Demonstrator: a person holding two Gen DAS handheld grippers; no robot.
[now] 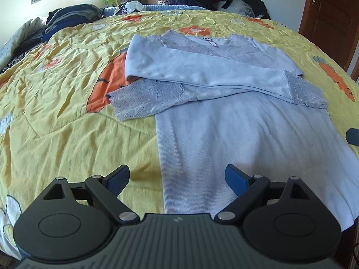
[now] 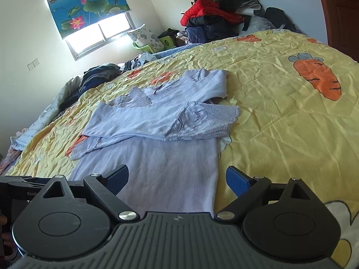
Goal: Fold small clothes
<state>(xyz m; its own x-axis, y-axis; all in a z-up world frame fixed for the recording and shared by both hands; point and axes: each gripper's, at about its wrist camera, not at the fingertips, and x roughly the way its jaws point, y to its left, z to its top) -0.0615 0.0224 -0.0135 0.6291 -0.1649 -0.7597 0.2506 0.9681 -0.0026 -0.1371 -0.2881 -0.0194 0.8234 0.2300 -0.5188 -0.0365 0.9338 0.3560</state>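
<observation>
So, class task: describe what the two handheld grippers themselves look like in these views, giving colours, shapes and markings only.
Both look alike. The left gripper has a grey ribbed body with a small pale lightning-like mark, two black round discs, black linkage arms with silver pivot pins, and blue pads on the fingers. The right gripper matches it, blue pads included. No cables or sleeves are visible.

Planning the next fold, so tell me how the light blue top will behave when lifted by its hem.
The light blue top will probably droop floppily; its thin ribbed knit lies flat on the yellow quilt. The crossed lace-cuffed sleeves lie loose on top and may slide off. It looks light, so both open grippers should lift it easily.
</observation>
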